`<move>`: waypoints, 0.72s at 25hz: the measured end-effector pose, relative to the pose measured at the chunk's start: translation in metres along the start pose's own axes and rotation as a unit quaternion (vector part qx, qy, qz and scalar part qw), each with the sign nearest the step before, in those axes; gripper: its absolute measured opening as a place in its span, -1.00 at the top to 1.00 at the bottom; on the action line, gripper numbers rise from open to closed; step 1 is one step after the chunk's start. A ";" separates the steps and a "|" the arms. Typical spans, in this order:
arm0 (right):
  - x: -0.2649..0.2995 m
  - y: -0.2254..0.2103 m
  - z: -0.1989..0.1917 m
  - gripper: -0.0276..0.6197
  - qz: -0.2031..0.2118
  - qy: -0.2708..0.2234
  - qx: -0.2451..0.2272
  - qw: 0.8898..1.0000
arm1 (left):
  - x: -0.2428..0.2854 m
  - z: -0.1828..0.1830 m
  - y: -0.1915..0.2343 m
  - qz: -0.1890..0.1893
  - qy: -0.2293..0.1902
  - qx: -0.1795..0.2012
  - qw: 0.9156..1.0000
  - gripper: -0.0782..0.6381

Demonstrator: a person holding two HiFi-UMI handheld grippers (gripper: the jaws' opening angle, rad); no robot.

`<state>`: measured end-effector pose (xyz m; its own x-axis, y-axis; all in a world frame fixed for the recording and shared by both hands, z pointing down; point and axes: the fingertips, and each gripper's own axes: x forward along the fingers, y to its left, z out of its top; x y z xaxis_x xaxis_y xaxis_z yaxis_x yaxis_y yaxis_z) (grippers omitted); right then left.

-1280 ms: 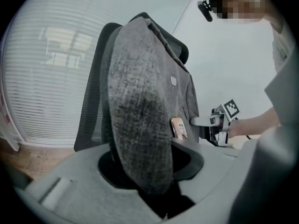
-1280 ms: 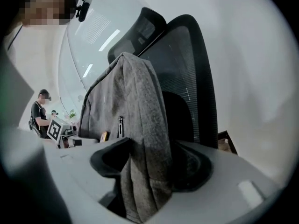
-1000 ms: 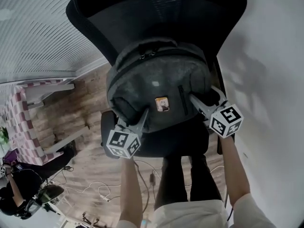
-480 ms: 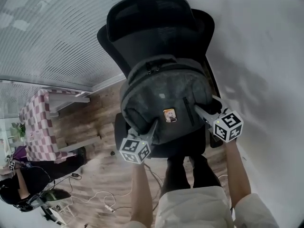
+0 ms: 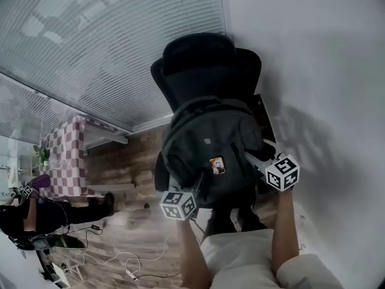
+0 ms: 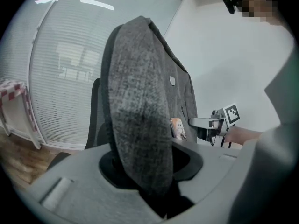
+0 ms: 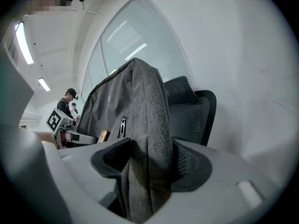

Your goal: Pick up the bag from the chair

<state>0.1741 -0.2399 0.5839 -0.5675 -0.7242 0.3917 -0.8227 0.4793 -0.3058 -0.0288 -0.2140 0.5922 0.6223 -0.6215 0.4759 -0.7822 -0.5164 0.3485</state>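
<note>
I note my left gripper (image 5: 181, 185) and right gripper (image 5: 251, 158) each clamped on one side of the grey bag (image 5: 207, 143), its contents unseen, before the black chair (image 5: 204, 65).

Charcoal-grey heathered fabric backpack (image 5: 204, 140) with a small orange badge (image 5: 218, 165); the mesh office chair (image 5: 203, 59) is black, the table cover (image 5: 63, 161) pink-and-white checked.

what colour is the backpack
Dark heathered grey backpack; clearest in the left gripper view.
</note>
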 end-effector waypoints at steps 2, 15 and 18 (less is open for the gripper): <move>-0.016 0.008 0.002 0.09 0.007 -0.002 0.005 1.000 | -0.015 0.002 -0.015 0.006 0.003 0.004 1.000 0.38; -0.079 0.025 0.027 0.12 0.003 -0.025 0.020 0.999 | -0.050 0.033 -0.071 -0.003 -0.007 0.055 0.998 0.38; -0.090 0.031 0.042 0.13 0.023 -0.036 0.000 0.999 | -0.061 0.042 -0.082 0.001 -0.019 0.057 0.998 0.38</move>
<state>0.2012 -0.1813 0.5026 -0.6013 -0.7350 0.3135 -0.7955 0.5137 -0.3215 -0.0013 -0.1587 0.5004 0.6227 -0.6438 0.4447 -0.7768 -0.5769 0.2526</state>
